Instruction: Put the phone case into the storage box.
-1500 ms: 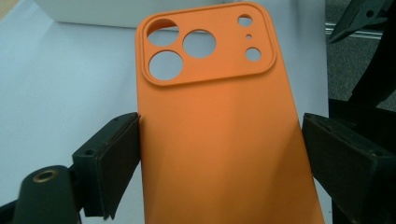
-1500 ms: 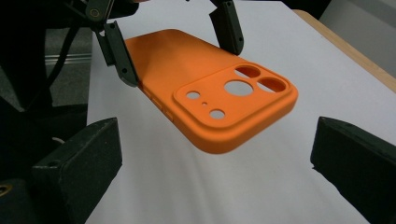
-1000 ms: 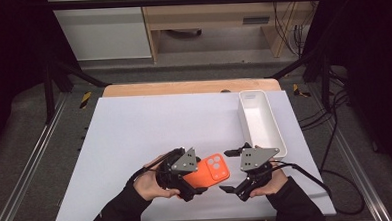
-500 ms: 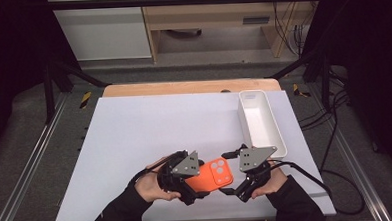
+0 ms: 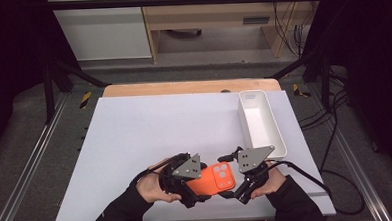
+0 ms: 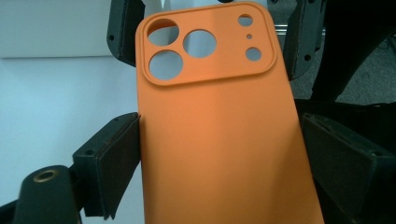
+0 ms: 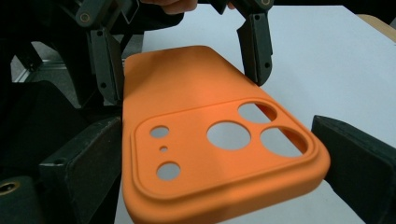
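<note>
1. Left gripper (image 5: 191, 183) pinches one orange phone case (image 5: 214, 179) in the high view, above the near edge of the white table (image 5: 150, 132); the right gripper (image 5: 234, 181) meets the case's camera end. One white tray (image 5: 261, 121) stands well apart.
2. Left gripper view: both pads press the case's (image 6: 219, 135) long sides. Five camera holes; no readable writing.
3. Right gripper view: its jaws have just been closing around the case (image 7: 205, 154), with the left pad touching and a slight gap at the right.

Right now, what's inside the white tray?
Nothing that I can see: the white tray shows bare floor in the high view. Its near inner wall hides a strip of the floor. The orange phone case is held outside it.
</note>
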{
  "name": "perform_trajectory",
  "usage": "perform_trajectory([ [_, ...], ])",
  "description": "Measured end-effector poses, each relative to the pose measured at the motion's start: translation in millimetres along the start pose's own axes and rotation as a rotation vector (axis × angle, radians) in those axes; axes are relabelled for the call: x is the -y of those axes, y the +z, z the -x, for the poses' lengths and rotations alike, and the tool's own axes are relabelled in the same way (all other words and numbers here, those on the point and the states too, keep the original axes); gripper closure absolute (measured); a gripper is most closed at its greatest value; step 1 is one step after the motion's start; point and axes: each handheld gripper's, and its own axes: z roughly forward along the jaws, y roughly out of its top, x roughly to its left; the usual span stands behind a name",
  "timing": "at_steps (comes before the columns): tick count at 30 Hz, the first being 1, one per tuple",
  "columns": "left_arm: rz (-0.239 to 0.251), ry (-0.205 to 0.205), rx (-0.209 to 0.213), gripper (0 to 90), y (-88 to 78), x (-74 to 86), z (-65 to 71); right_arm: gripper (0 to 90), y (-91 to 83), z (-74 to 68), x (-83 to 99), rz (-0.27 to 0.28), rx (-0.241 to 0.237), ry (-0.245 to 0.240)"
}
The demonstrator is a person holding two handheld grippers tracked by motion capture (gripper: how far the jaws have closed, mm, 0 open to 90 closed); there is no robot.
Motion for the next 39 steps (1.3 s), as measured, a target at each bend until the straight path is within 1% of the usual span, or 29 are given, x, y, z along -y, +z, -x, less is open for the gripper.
perform_trajectory([
  [1,0.000,0.000,0.000,13.0,0.0,0.0,0.0,5.3,0.0,0.0,0.0,0.000,0.000,0.000],
  [2,0.006,0.006,0.002,13.0,0.7,-0.1,0.5,6.1,0.5,-0.3,0.2,0.006,-0.016,0.002],
  [3,0.006,0.006,0.002,13.0,0.7,-0.1,0.5,6.1,0.5,-0.3,0.2,0.006,-0.016,0.002],
  [4,0.011,0.008,0.004,13.0,0.9,-0.2,0.6,6.5,1.6,-0.4,0.7,0.005,-0.031,0.004],
  [5,0.013,0.009,0.010,13.0,1.0,-0.2,0.7,6.5,1.6,-0.4,0.7,0.005,-0.031,0.004],
  [9,0.009,0.015,0.016,13.0,1.8,-0.1,1.5,8.1,3.8,-0.4,2.1,0.010,-0.052,-0.002],
  [15,0.008,0.019,0.021,13.1,1.8,1.2,1.2,10.1,4.0,-0.3,2.7,0.018,-0.066,-0.007],
  [16,0.010,0.017,0.025,13.1,1.7,1.7,1.0,10.8,3.4,0.1,2.8,0.029,-0.073,-0.006],
  [18,0.011,0.016,0.027,13.2,1.5,2.1,1.0,11.2,3.1,0.1,2.7,0.035,-0.077,-0.004],
  [23,0.003,0.019,0.031,13.2,2.3,2.8,1.6,11.8,3.9,0.1,3.5,0.034,-0.087,-0.003],
  [27,0.007,0.026,0.041,13.2,2.8,3.6,2.1,12.5,3.9,-0.3,3.7,0.040,-0.104,-0.007],
  [29,0.002,0.031,0.045,13.2,3.5,3.3,3.1,12.6,4.3,-0.7,3.8,0.039,-0.109,-0.007],
  [30,-0.003,0.037,0.047,13.3,4.9,3.3,4.0,13.0,5.1,-1.1,4.3,0.035,-0.119,-0.008],
  [36,-0.002,0.039,0.054,13.3,5.0,3.9,3.7,14.4,5.2,-1.6,4.7,0.043,-0.129,-0.012],
  [39,-0.002,0.039,0.057,13.3,4.4,4.5,3.4,15.1,5.4,-1.0,4.9,0.045,-0.135,-0.004],
])
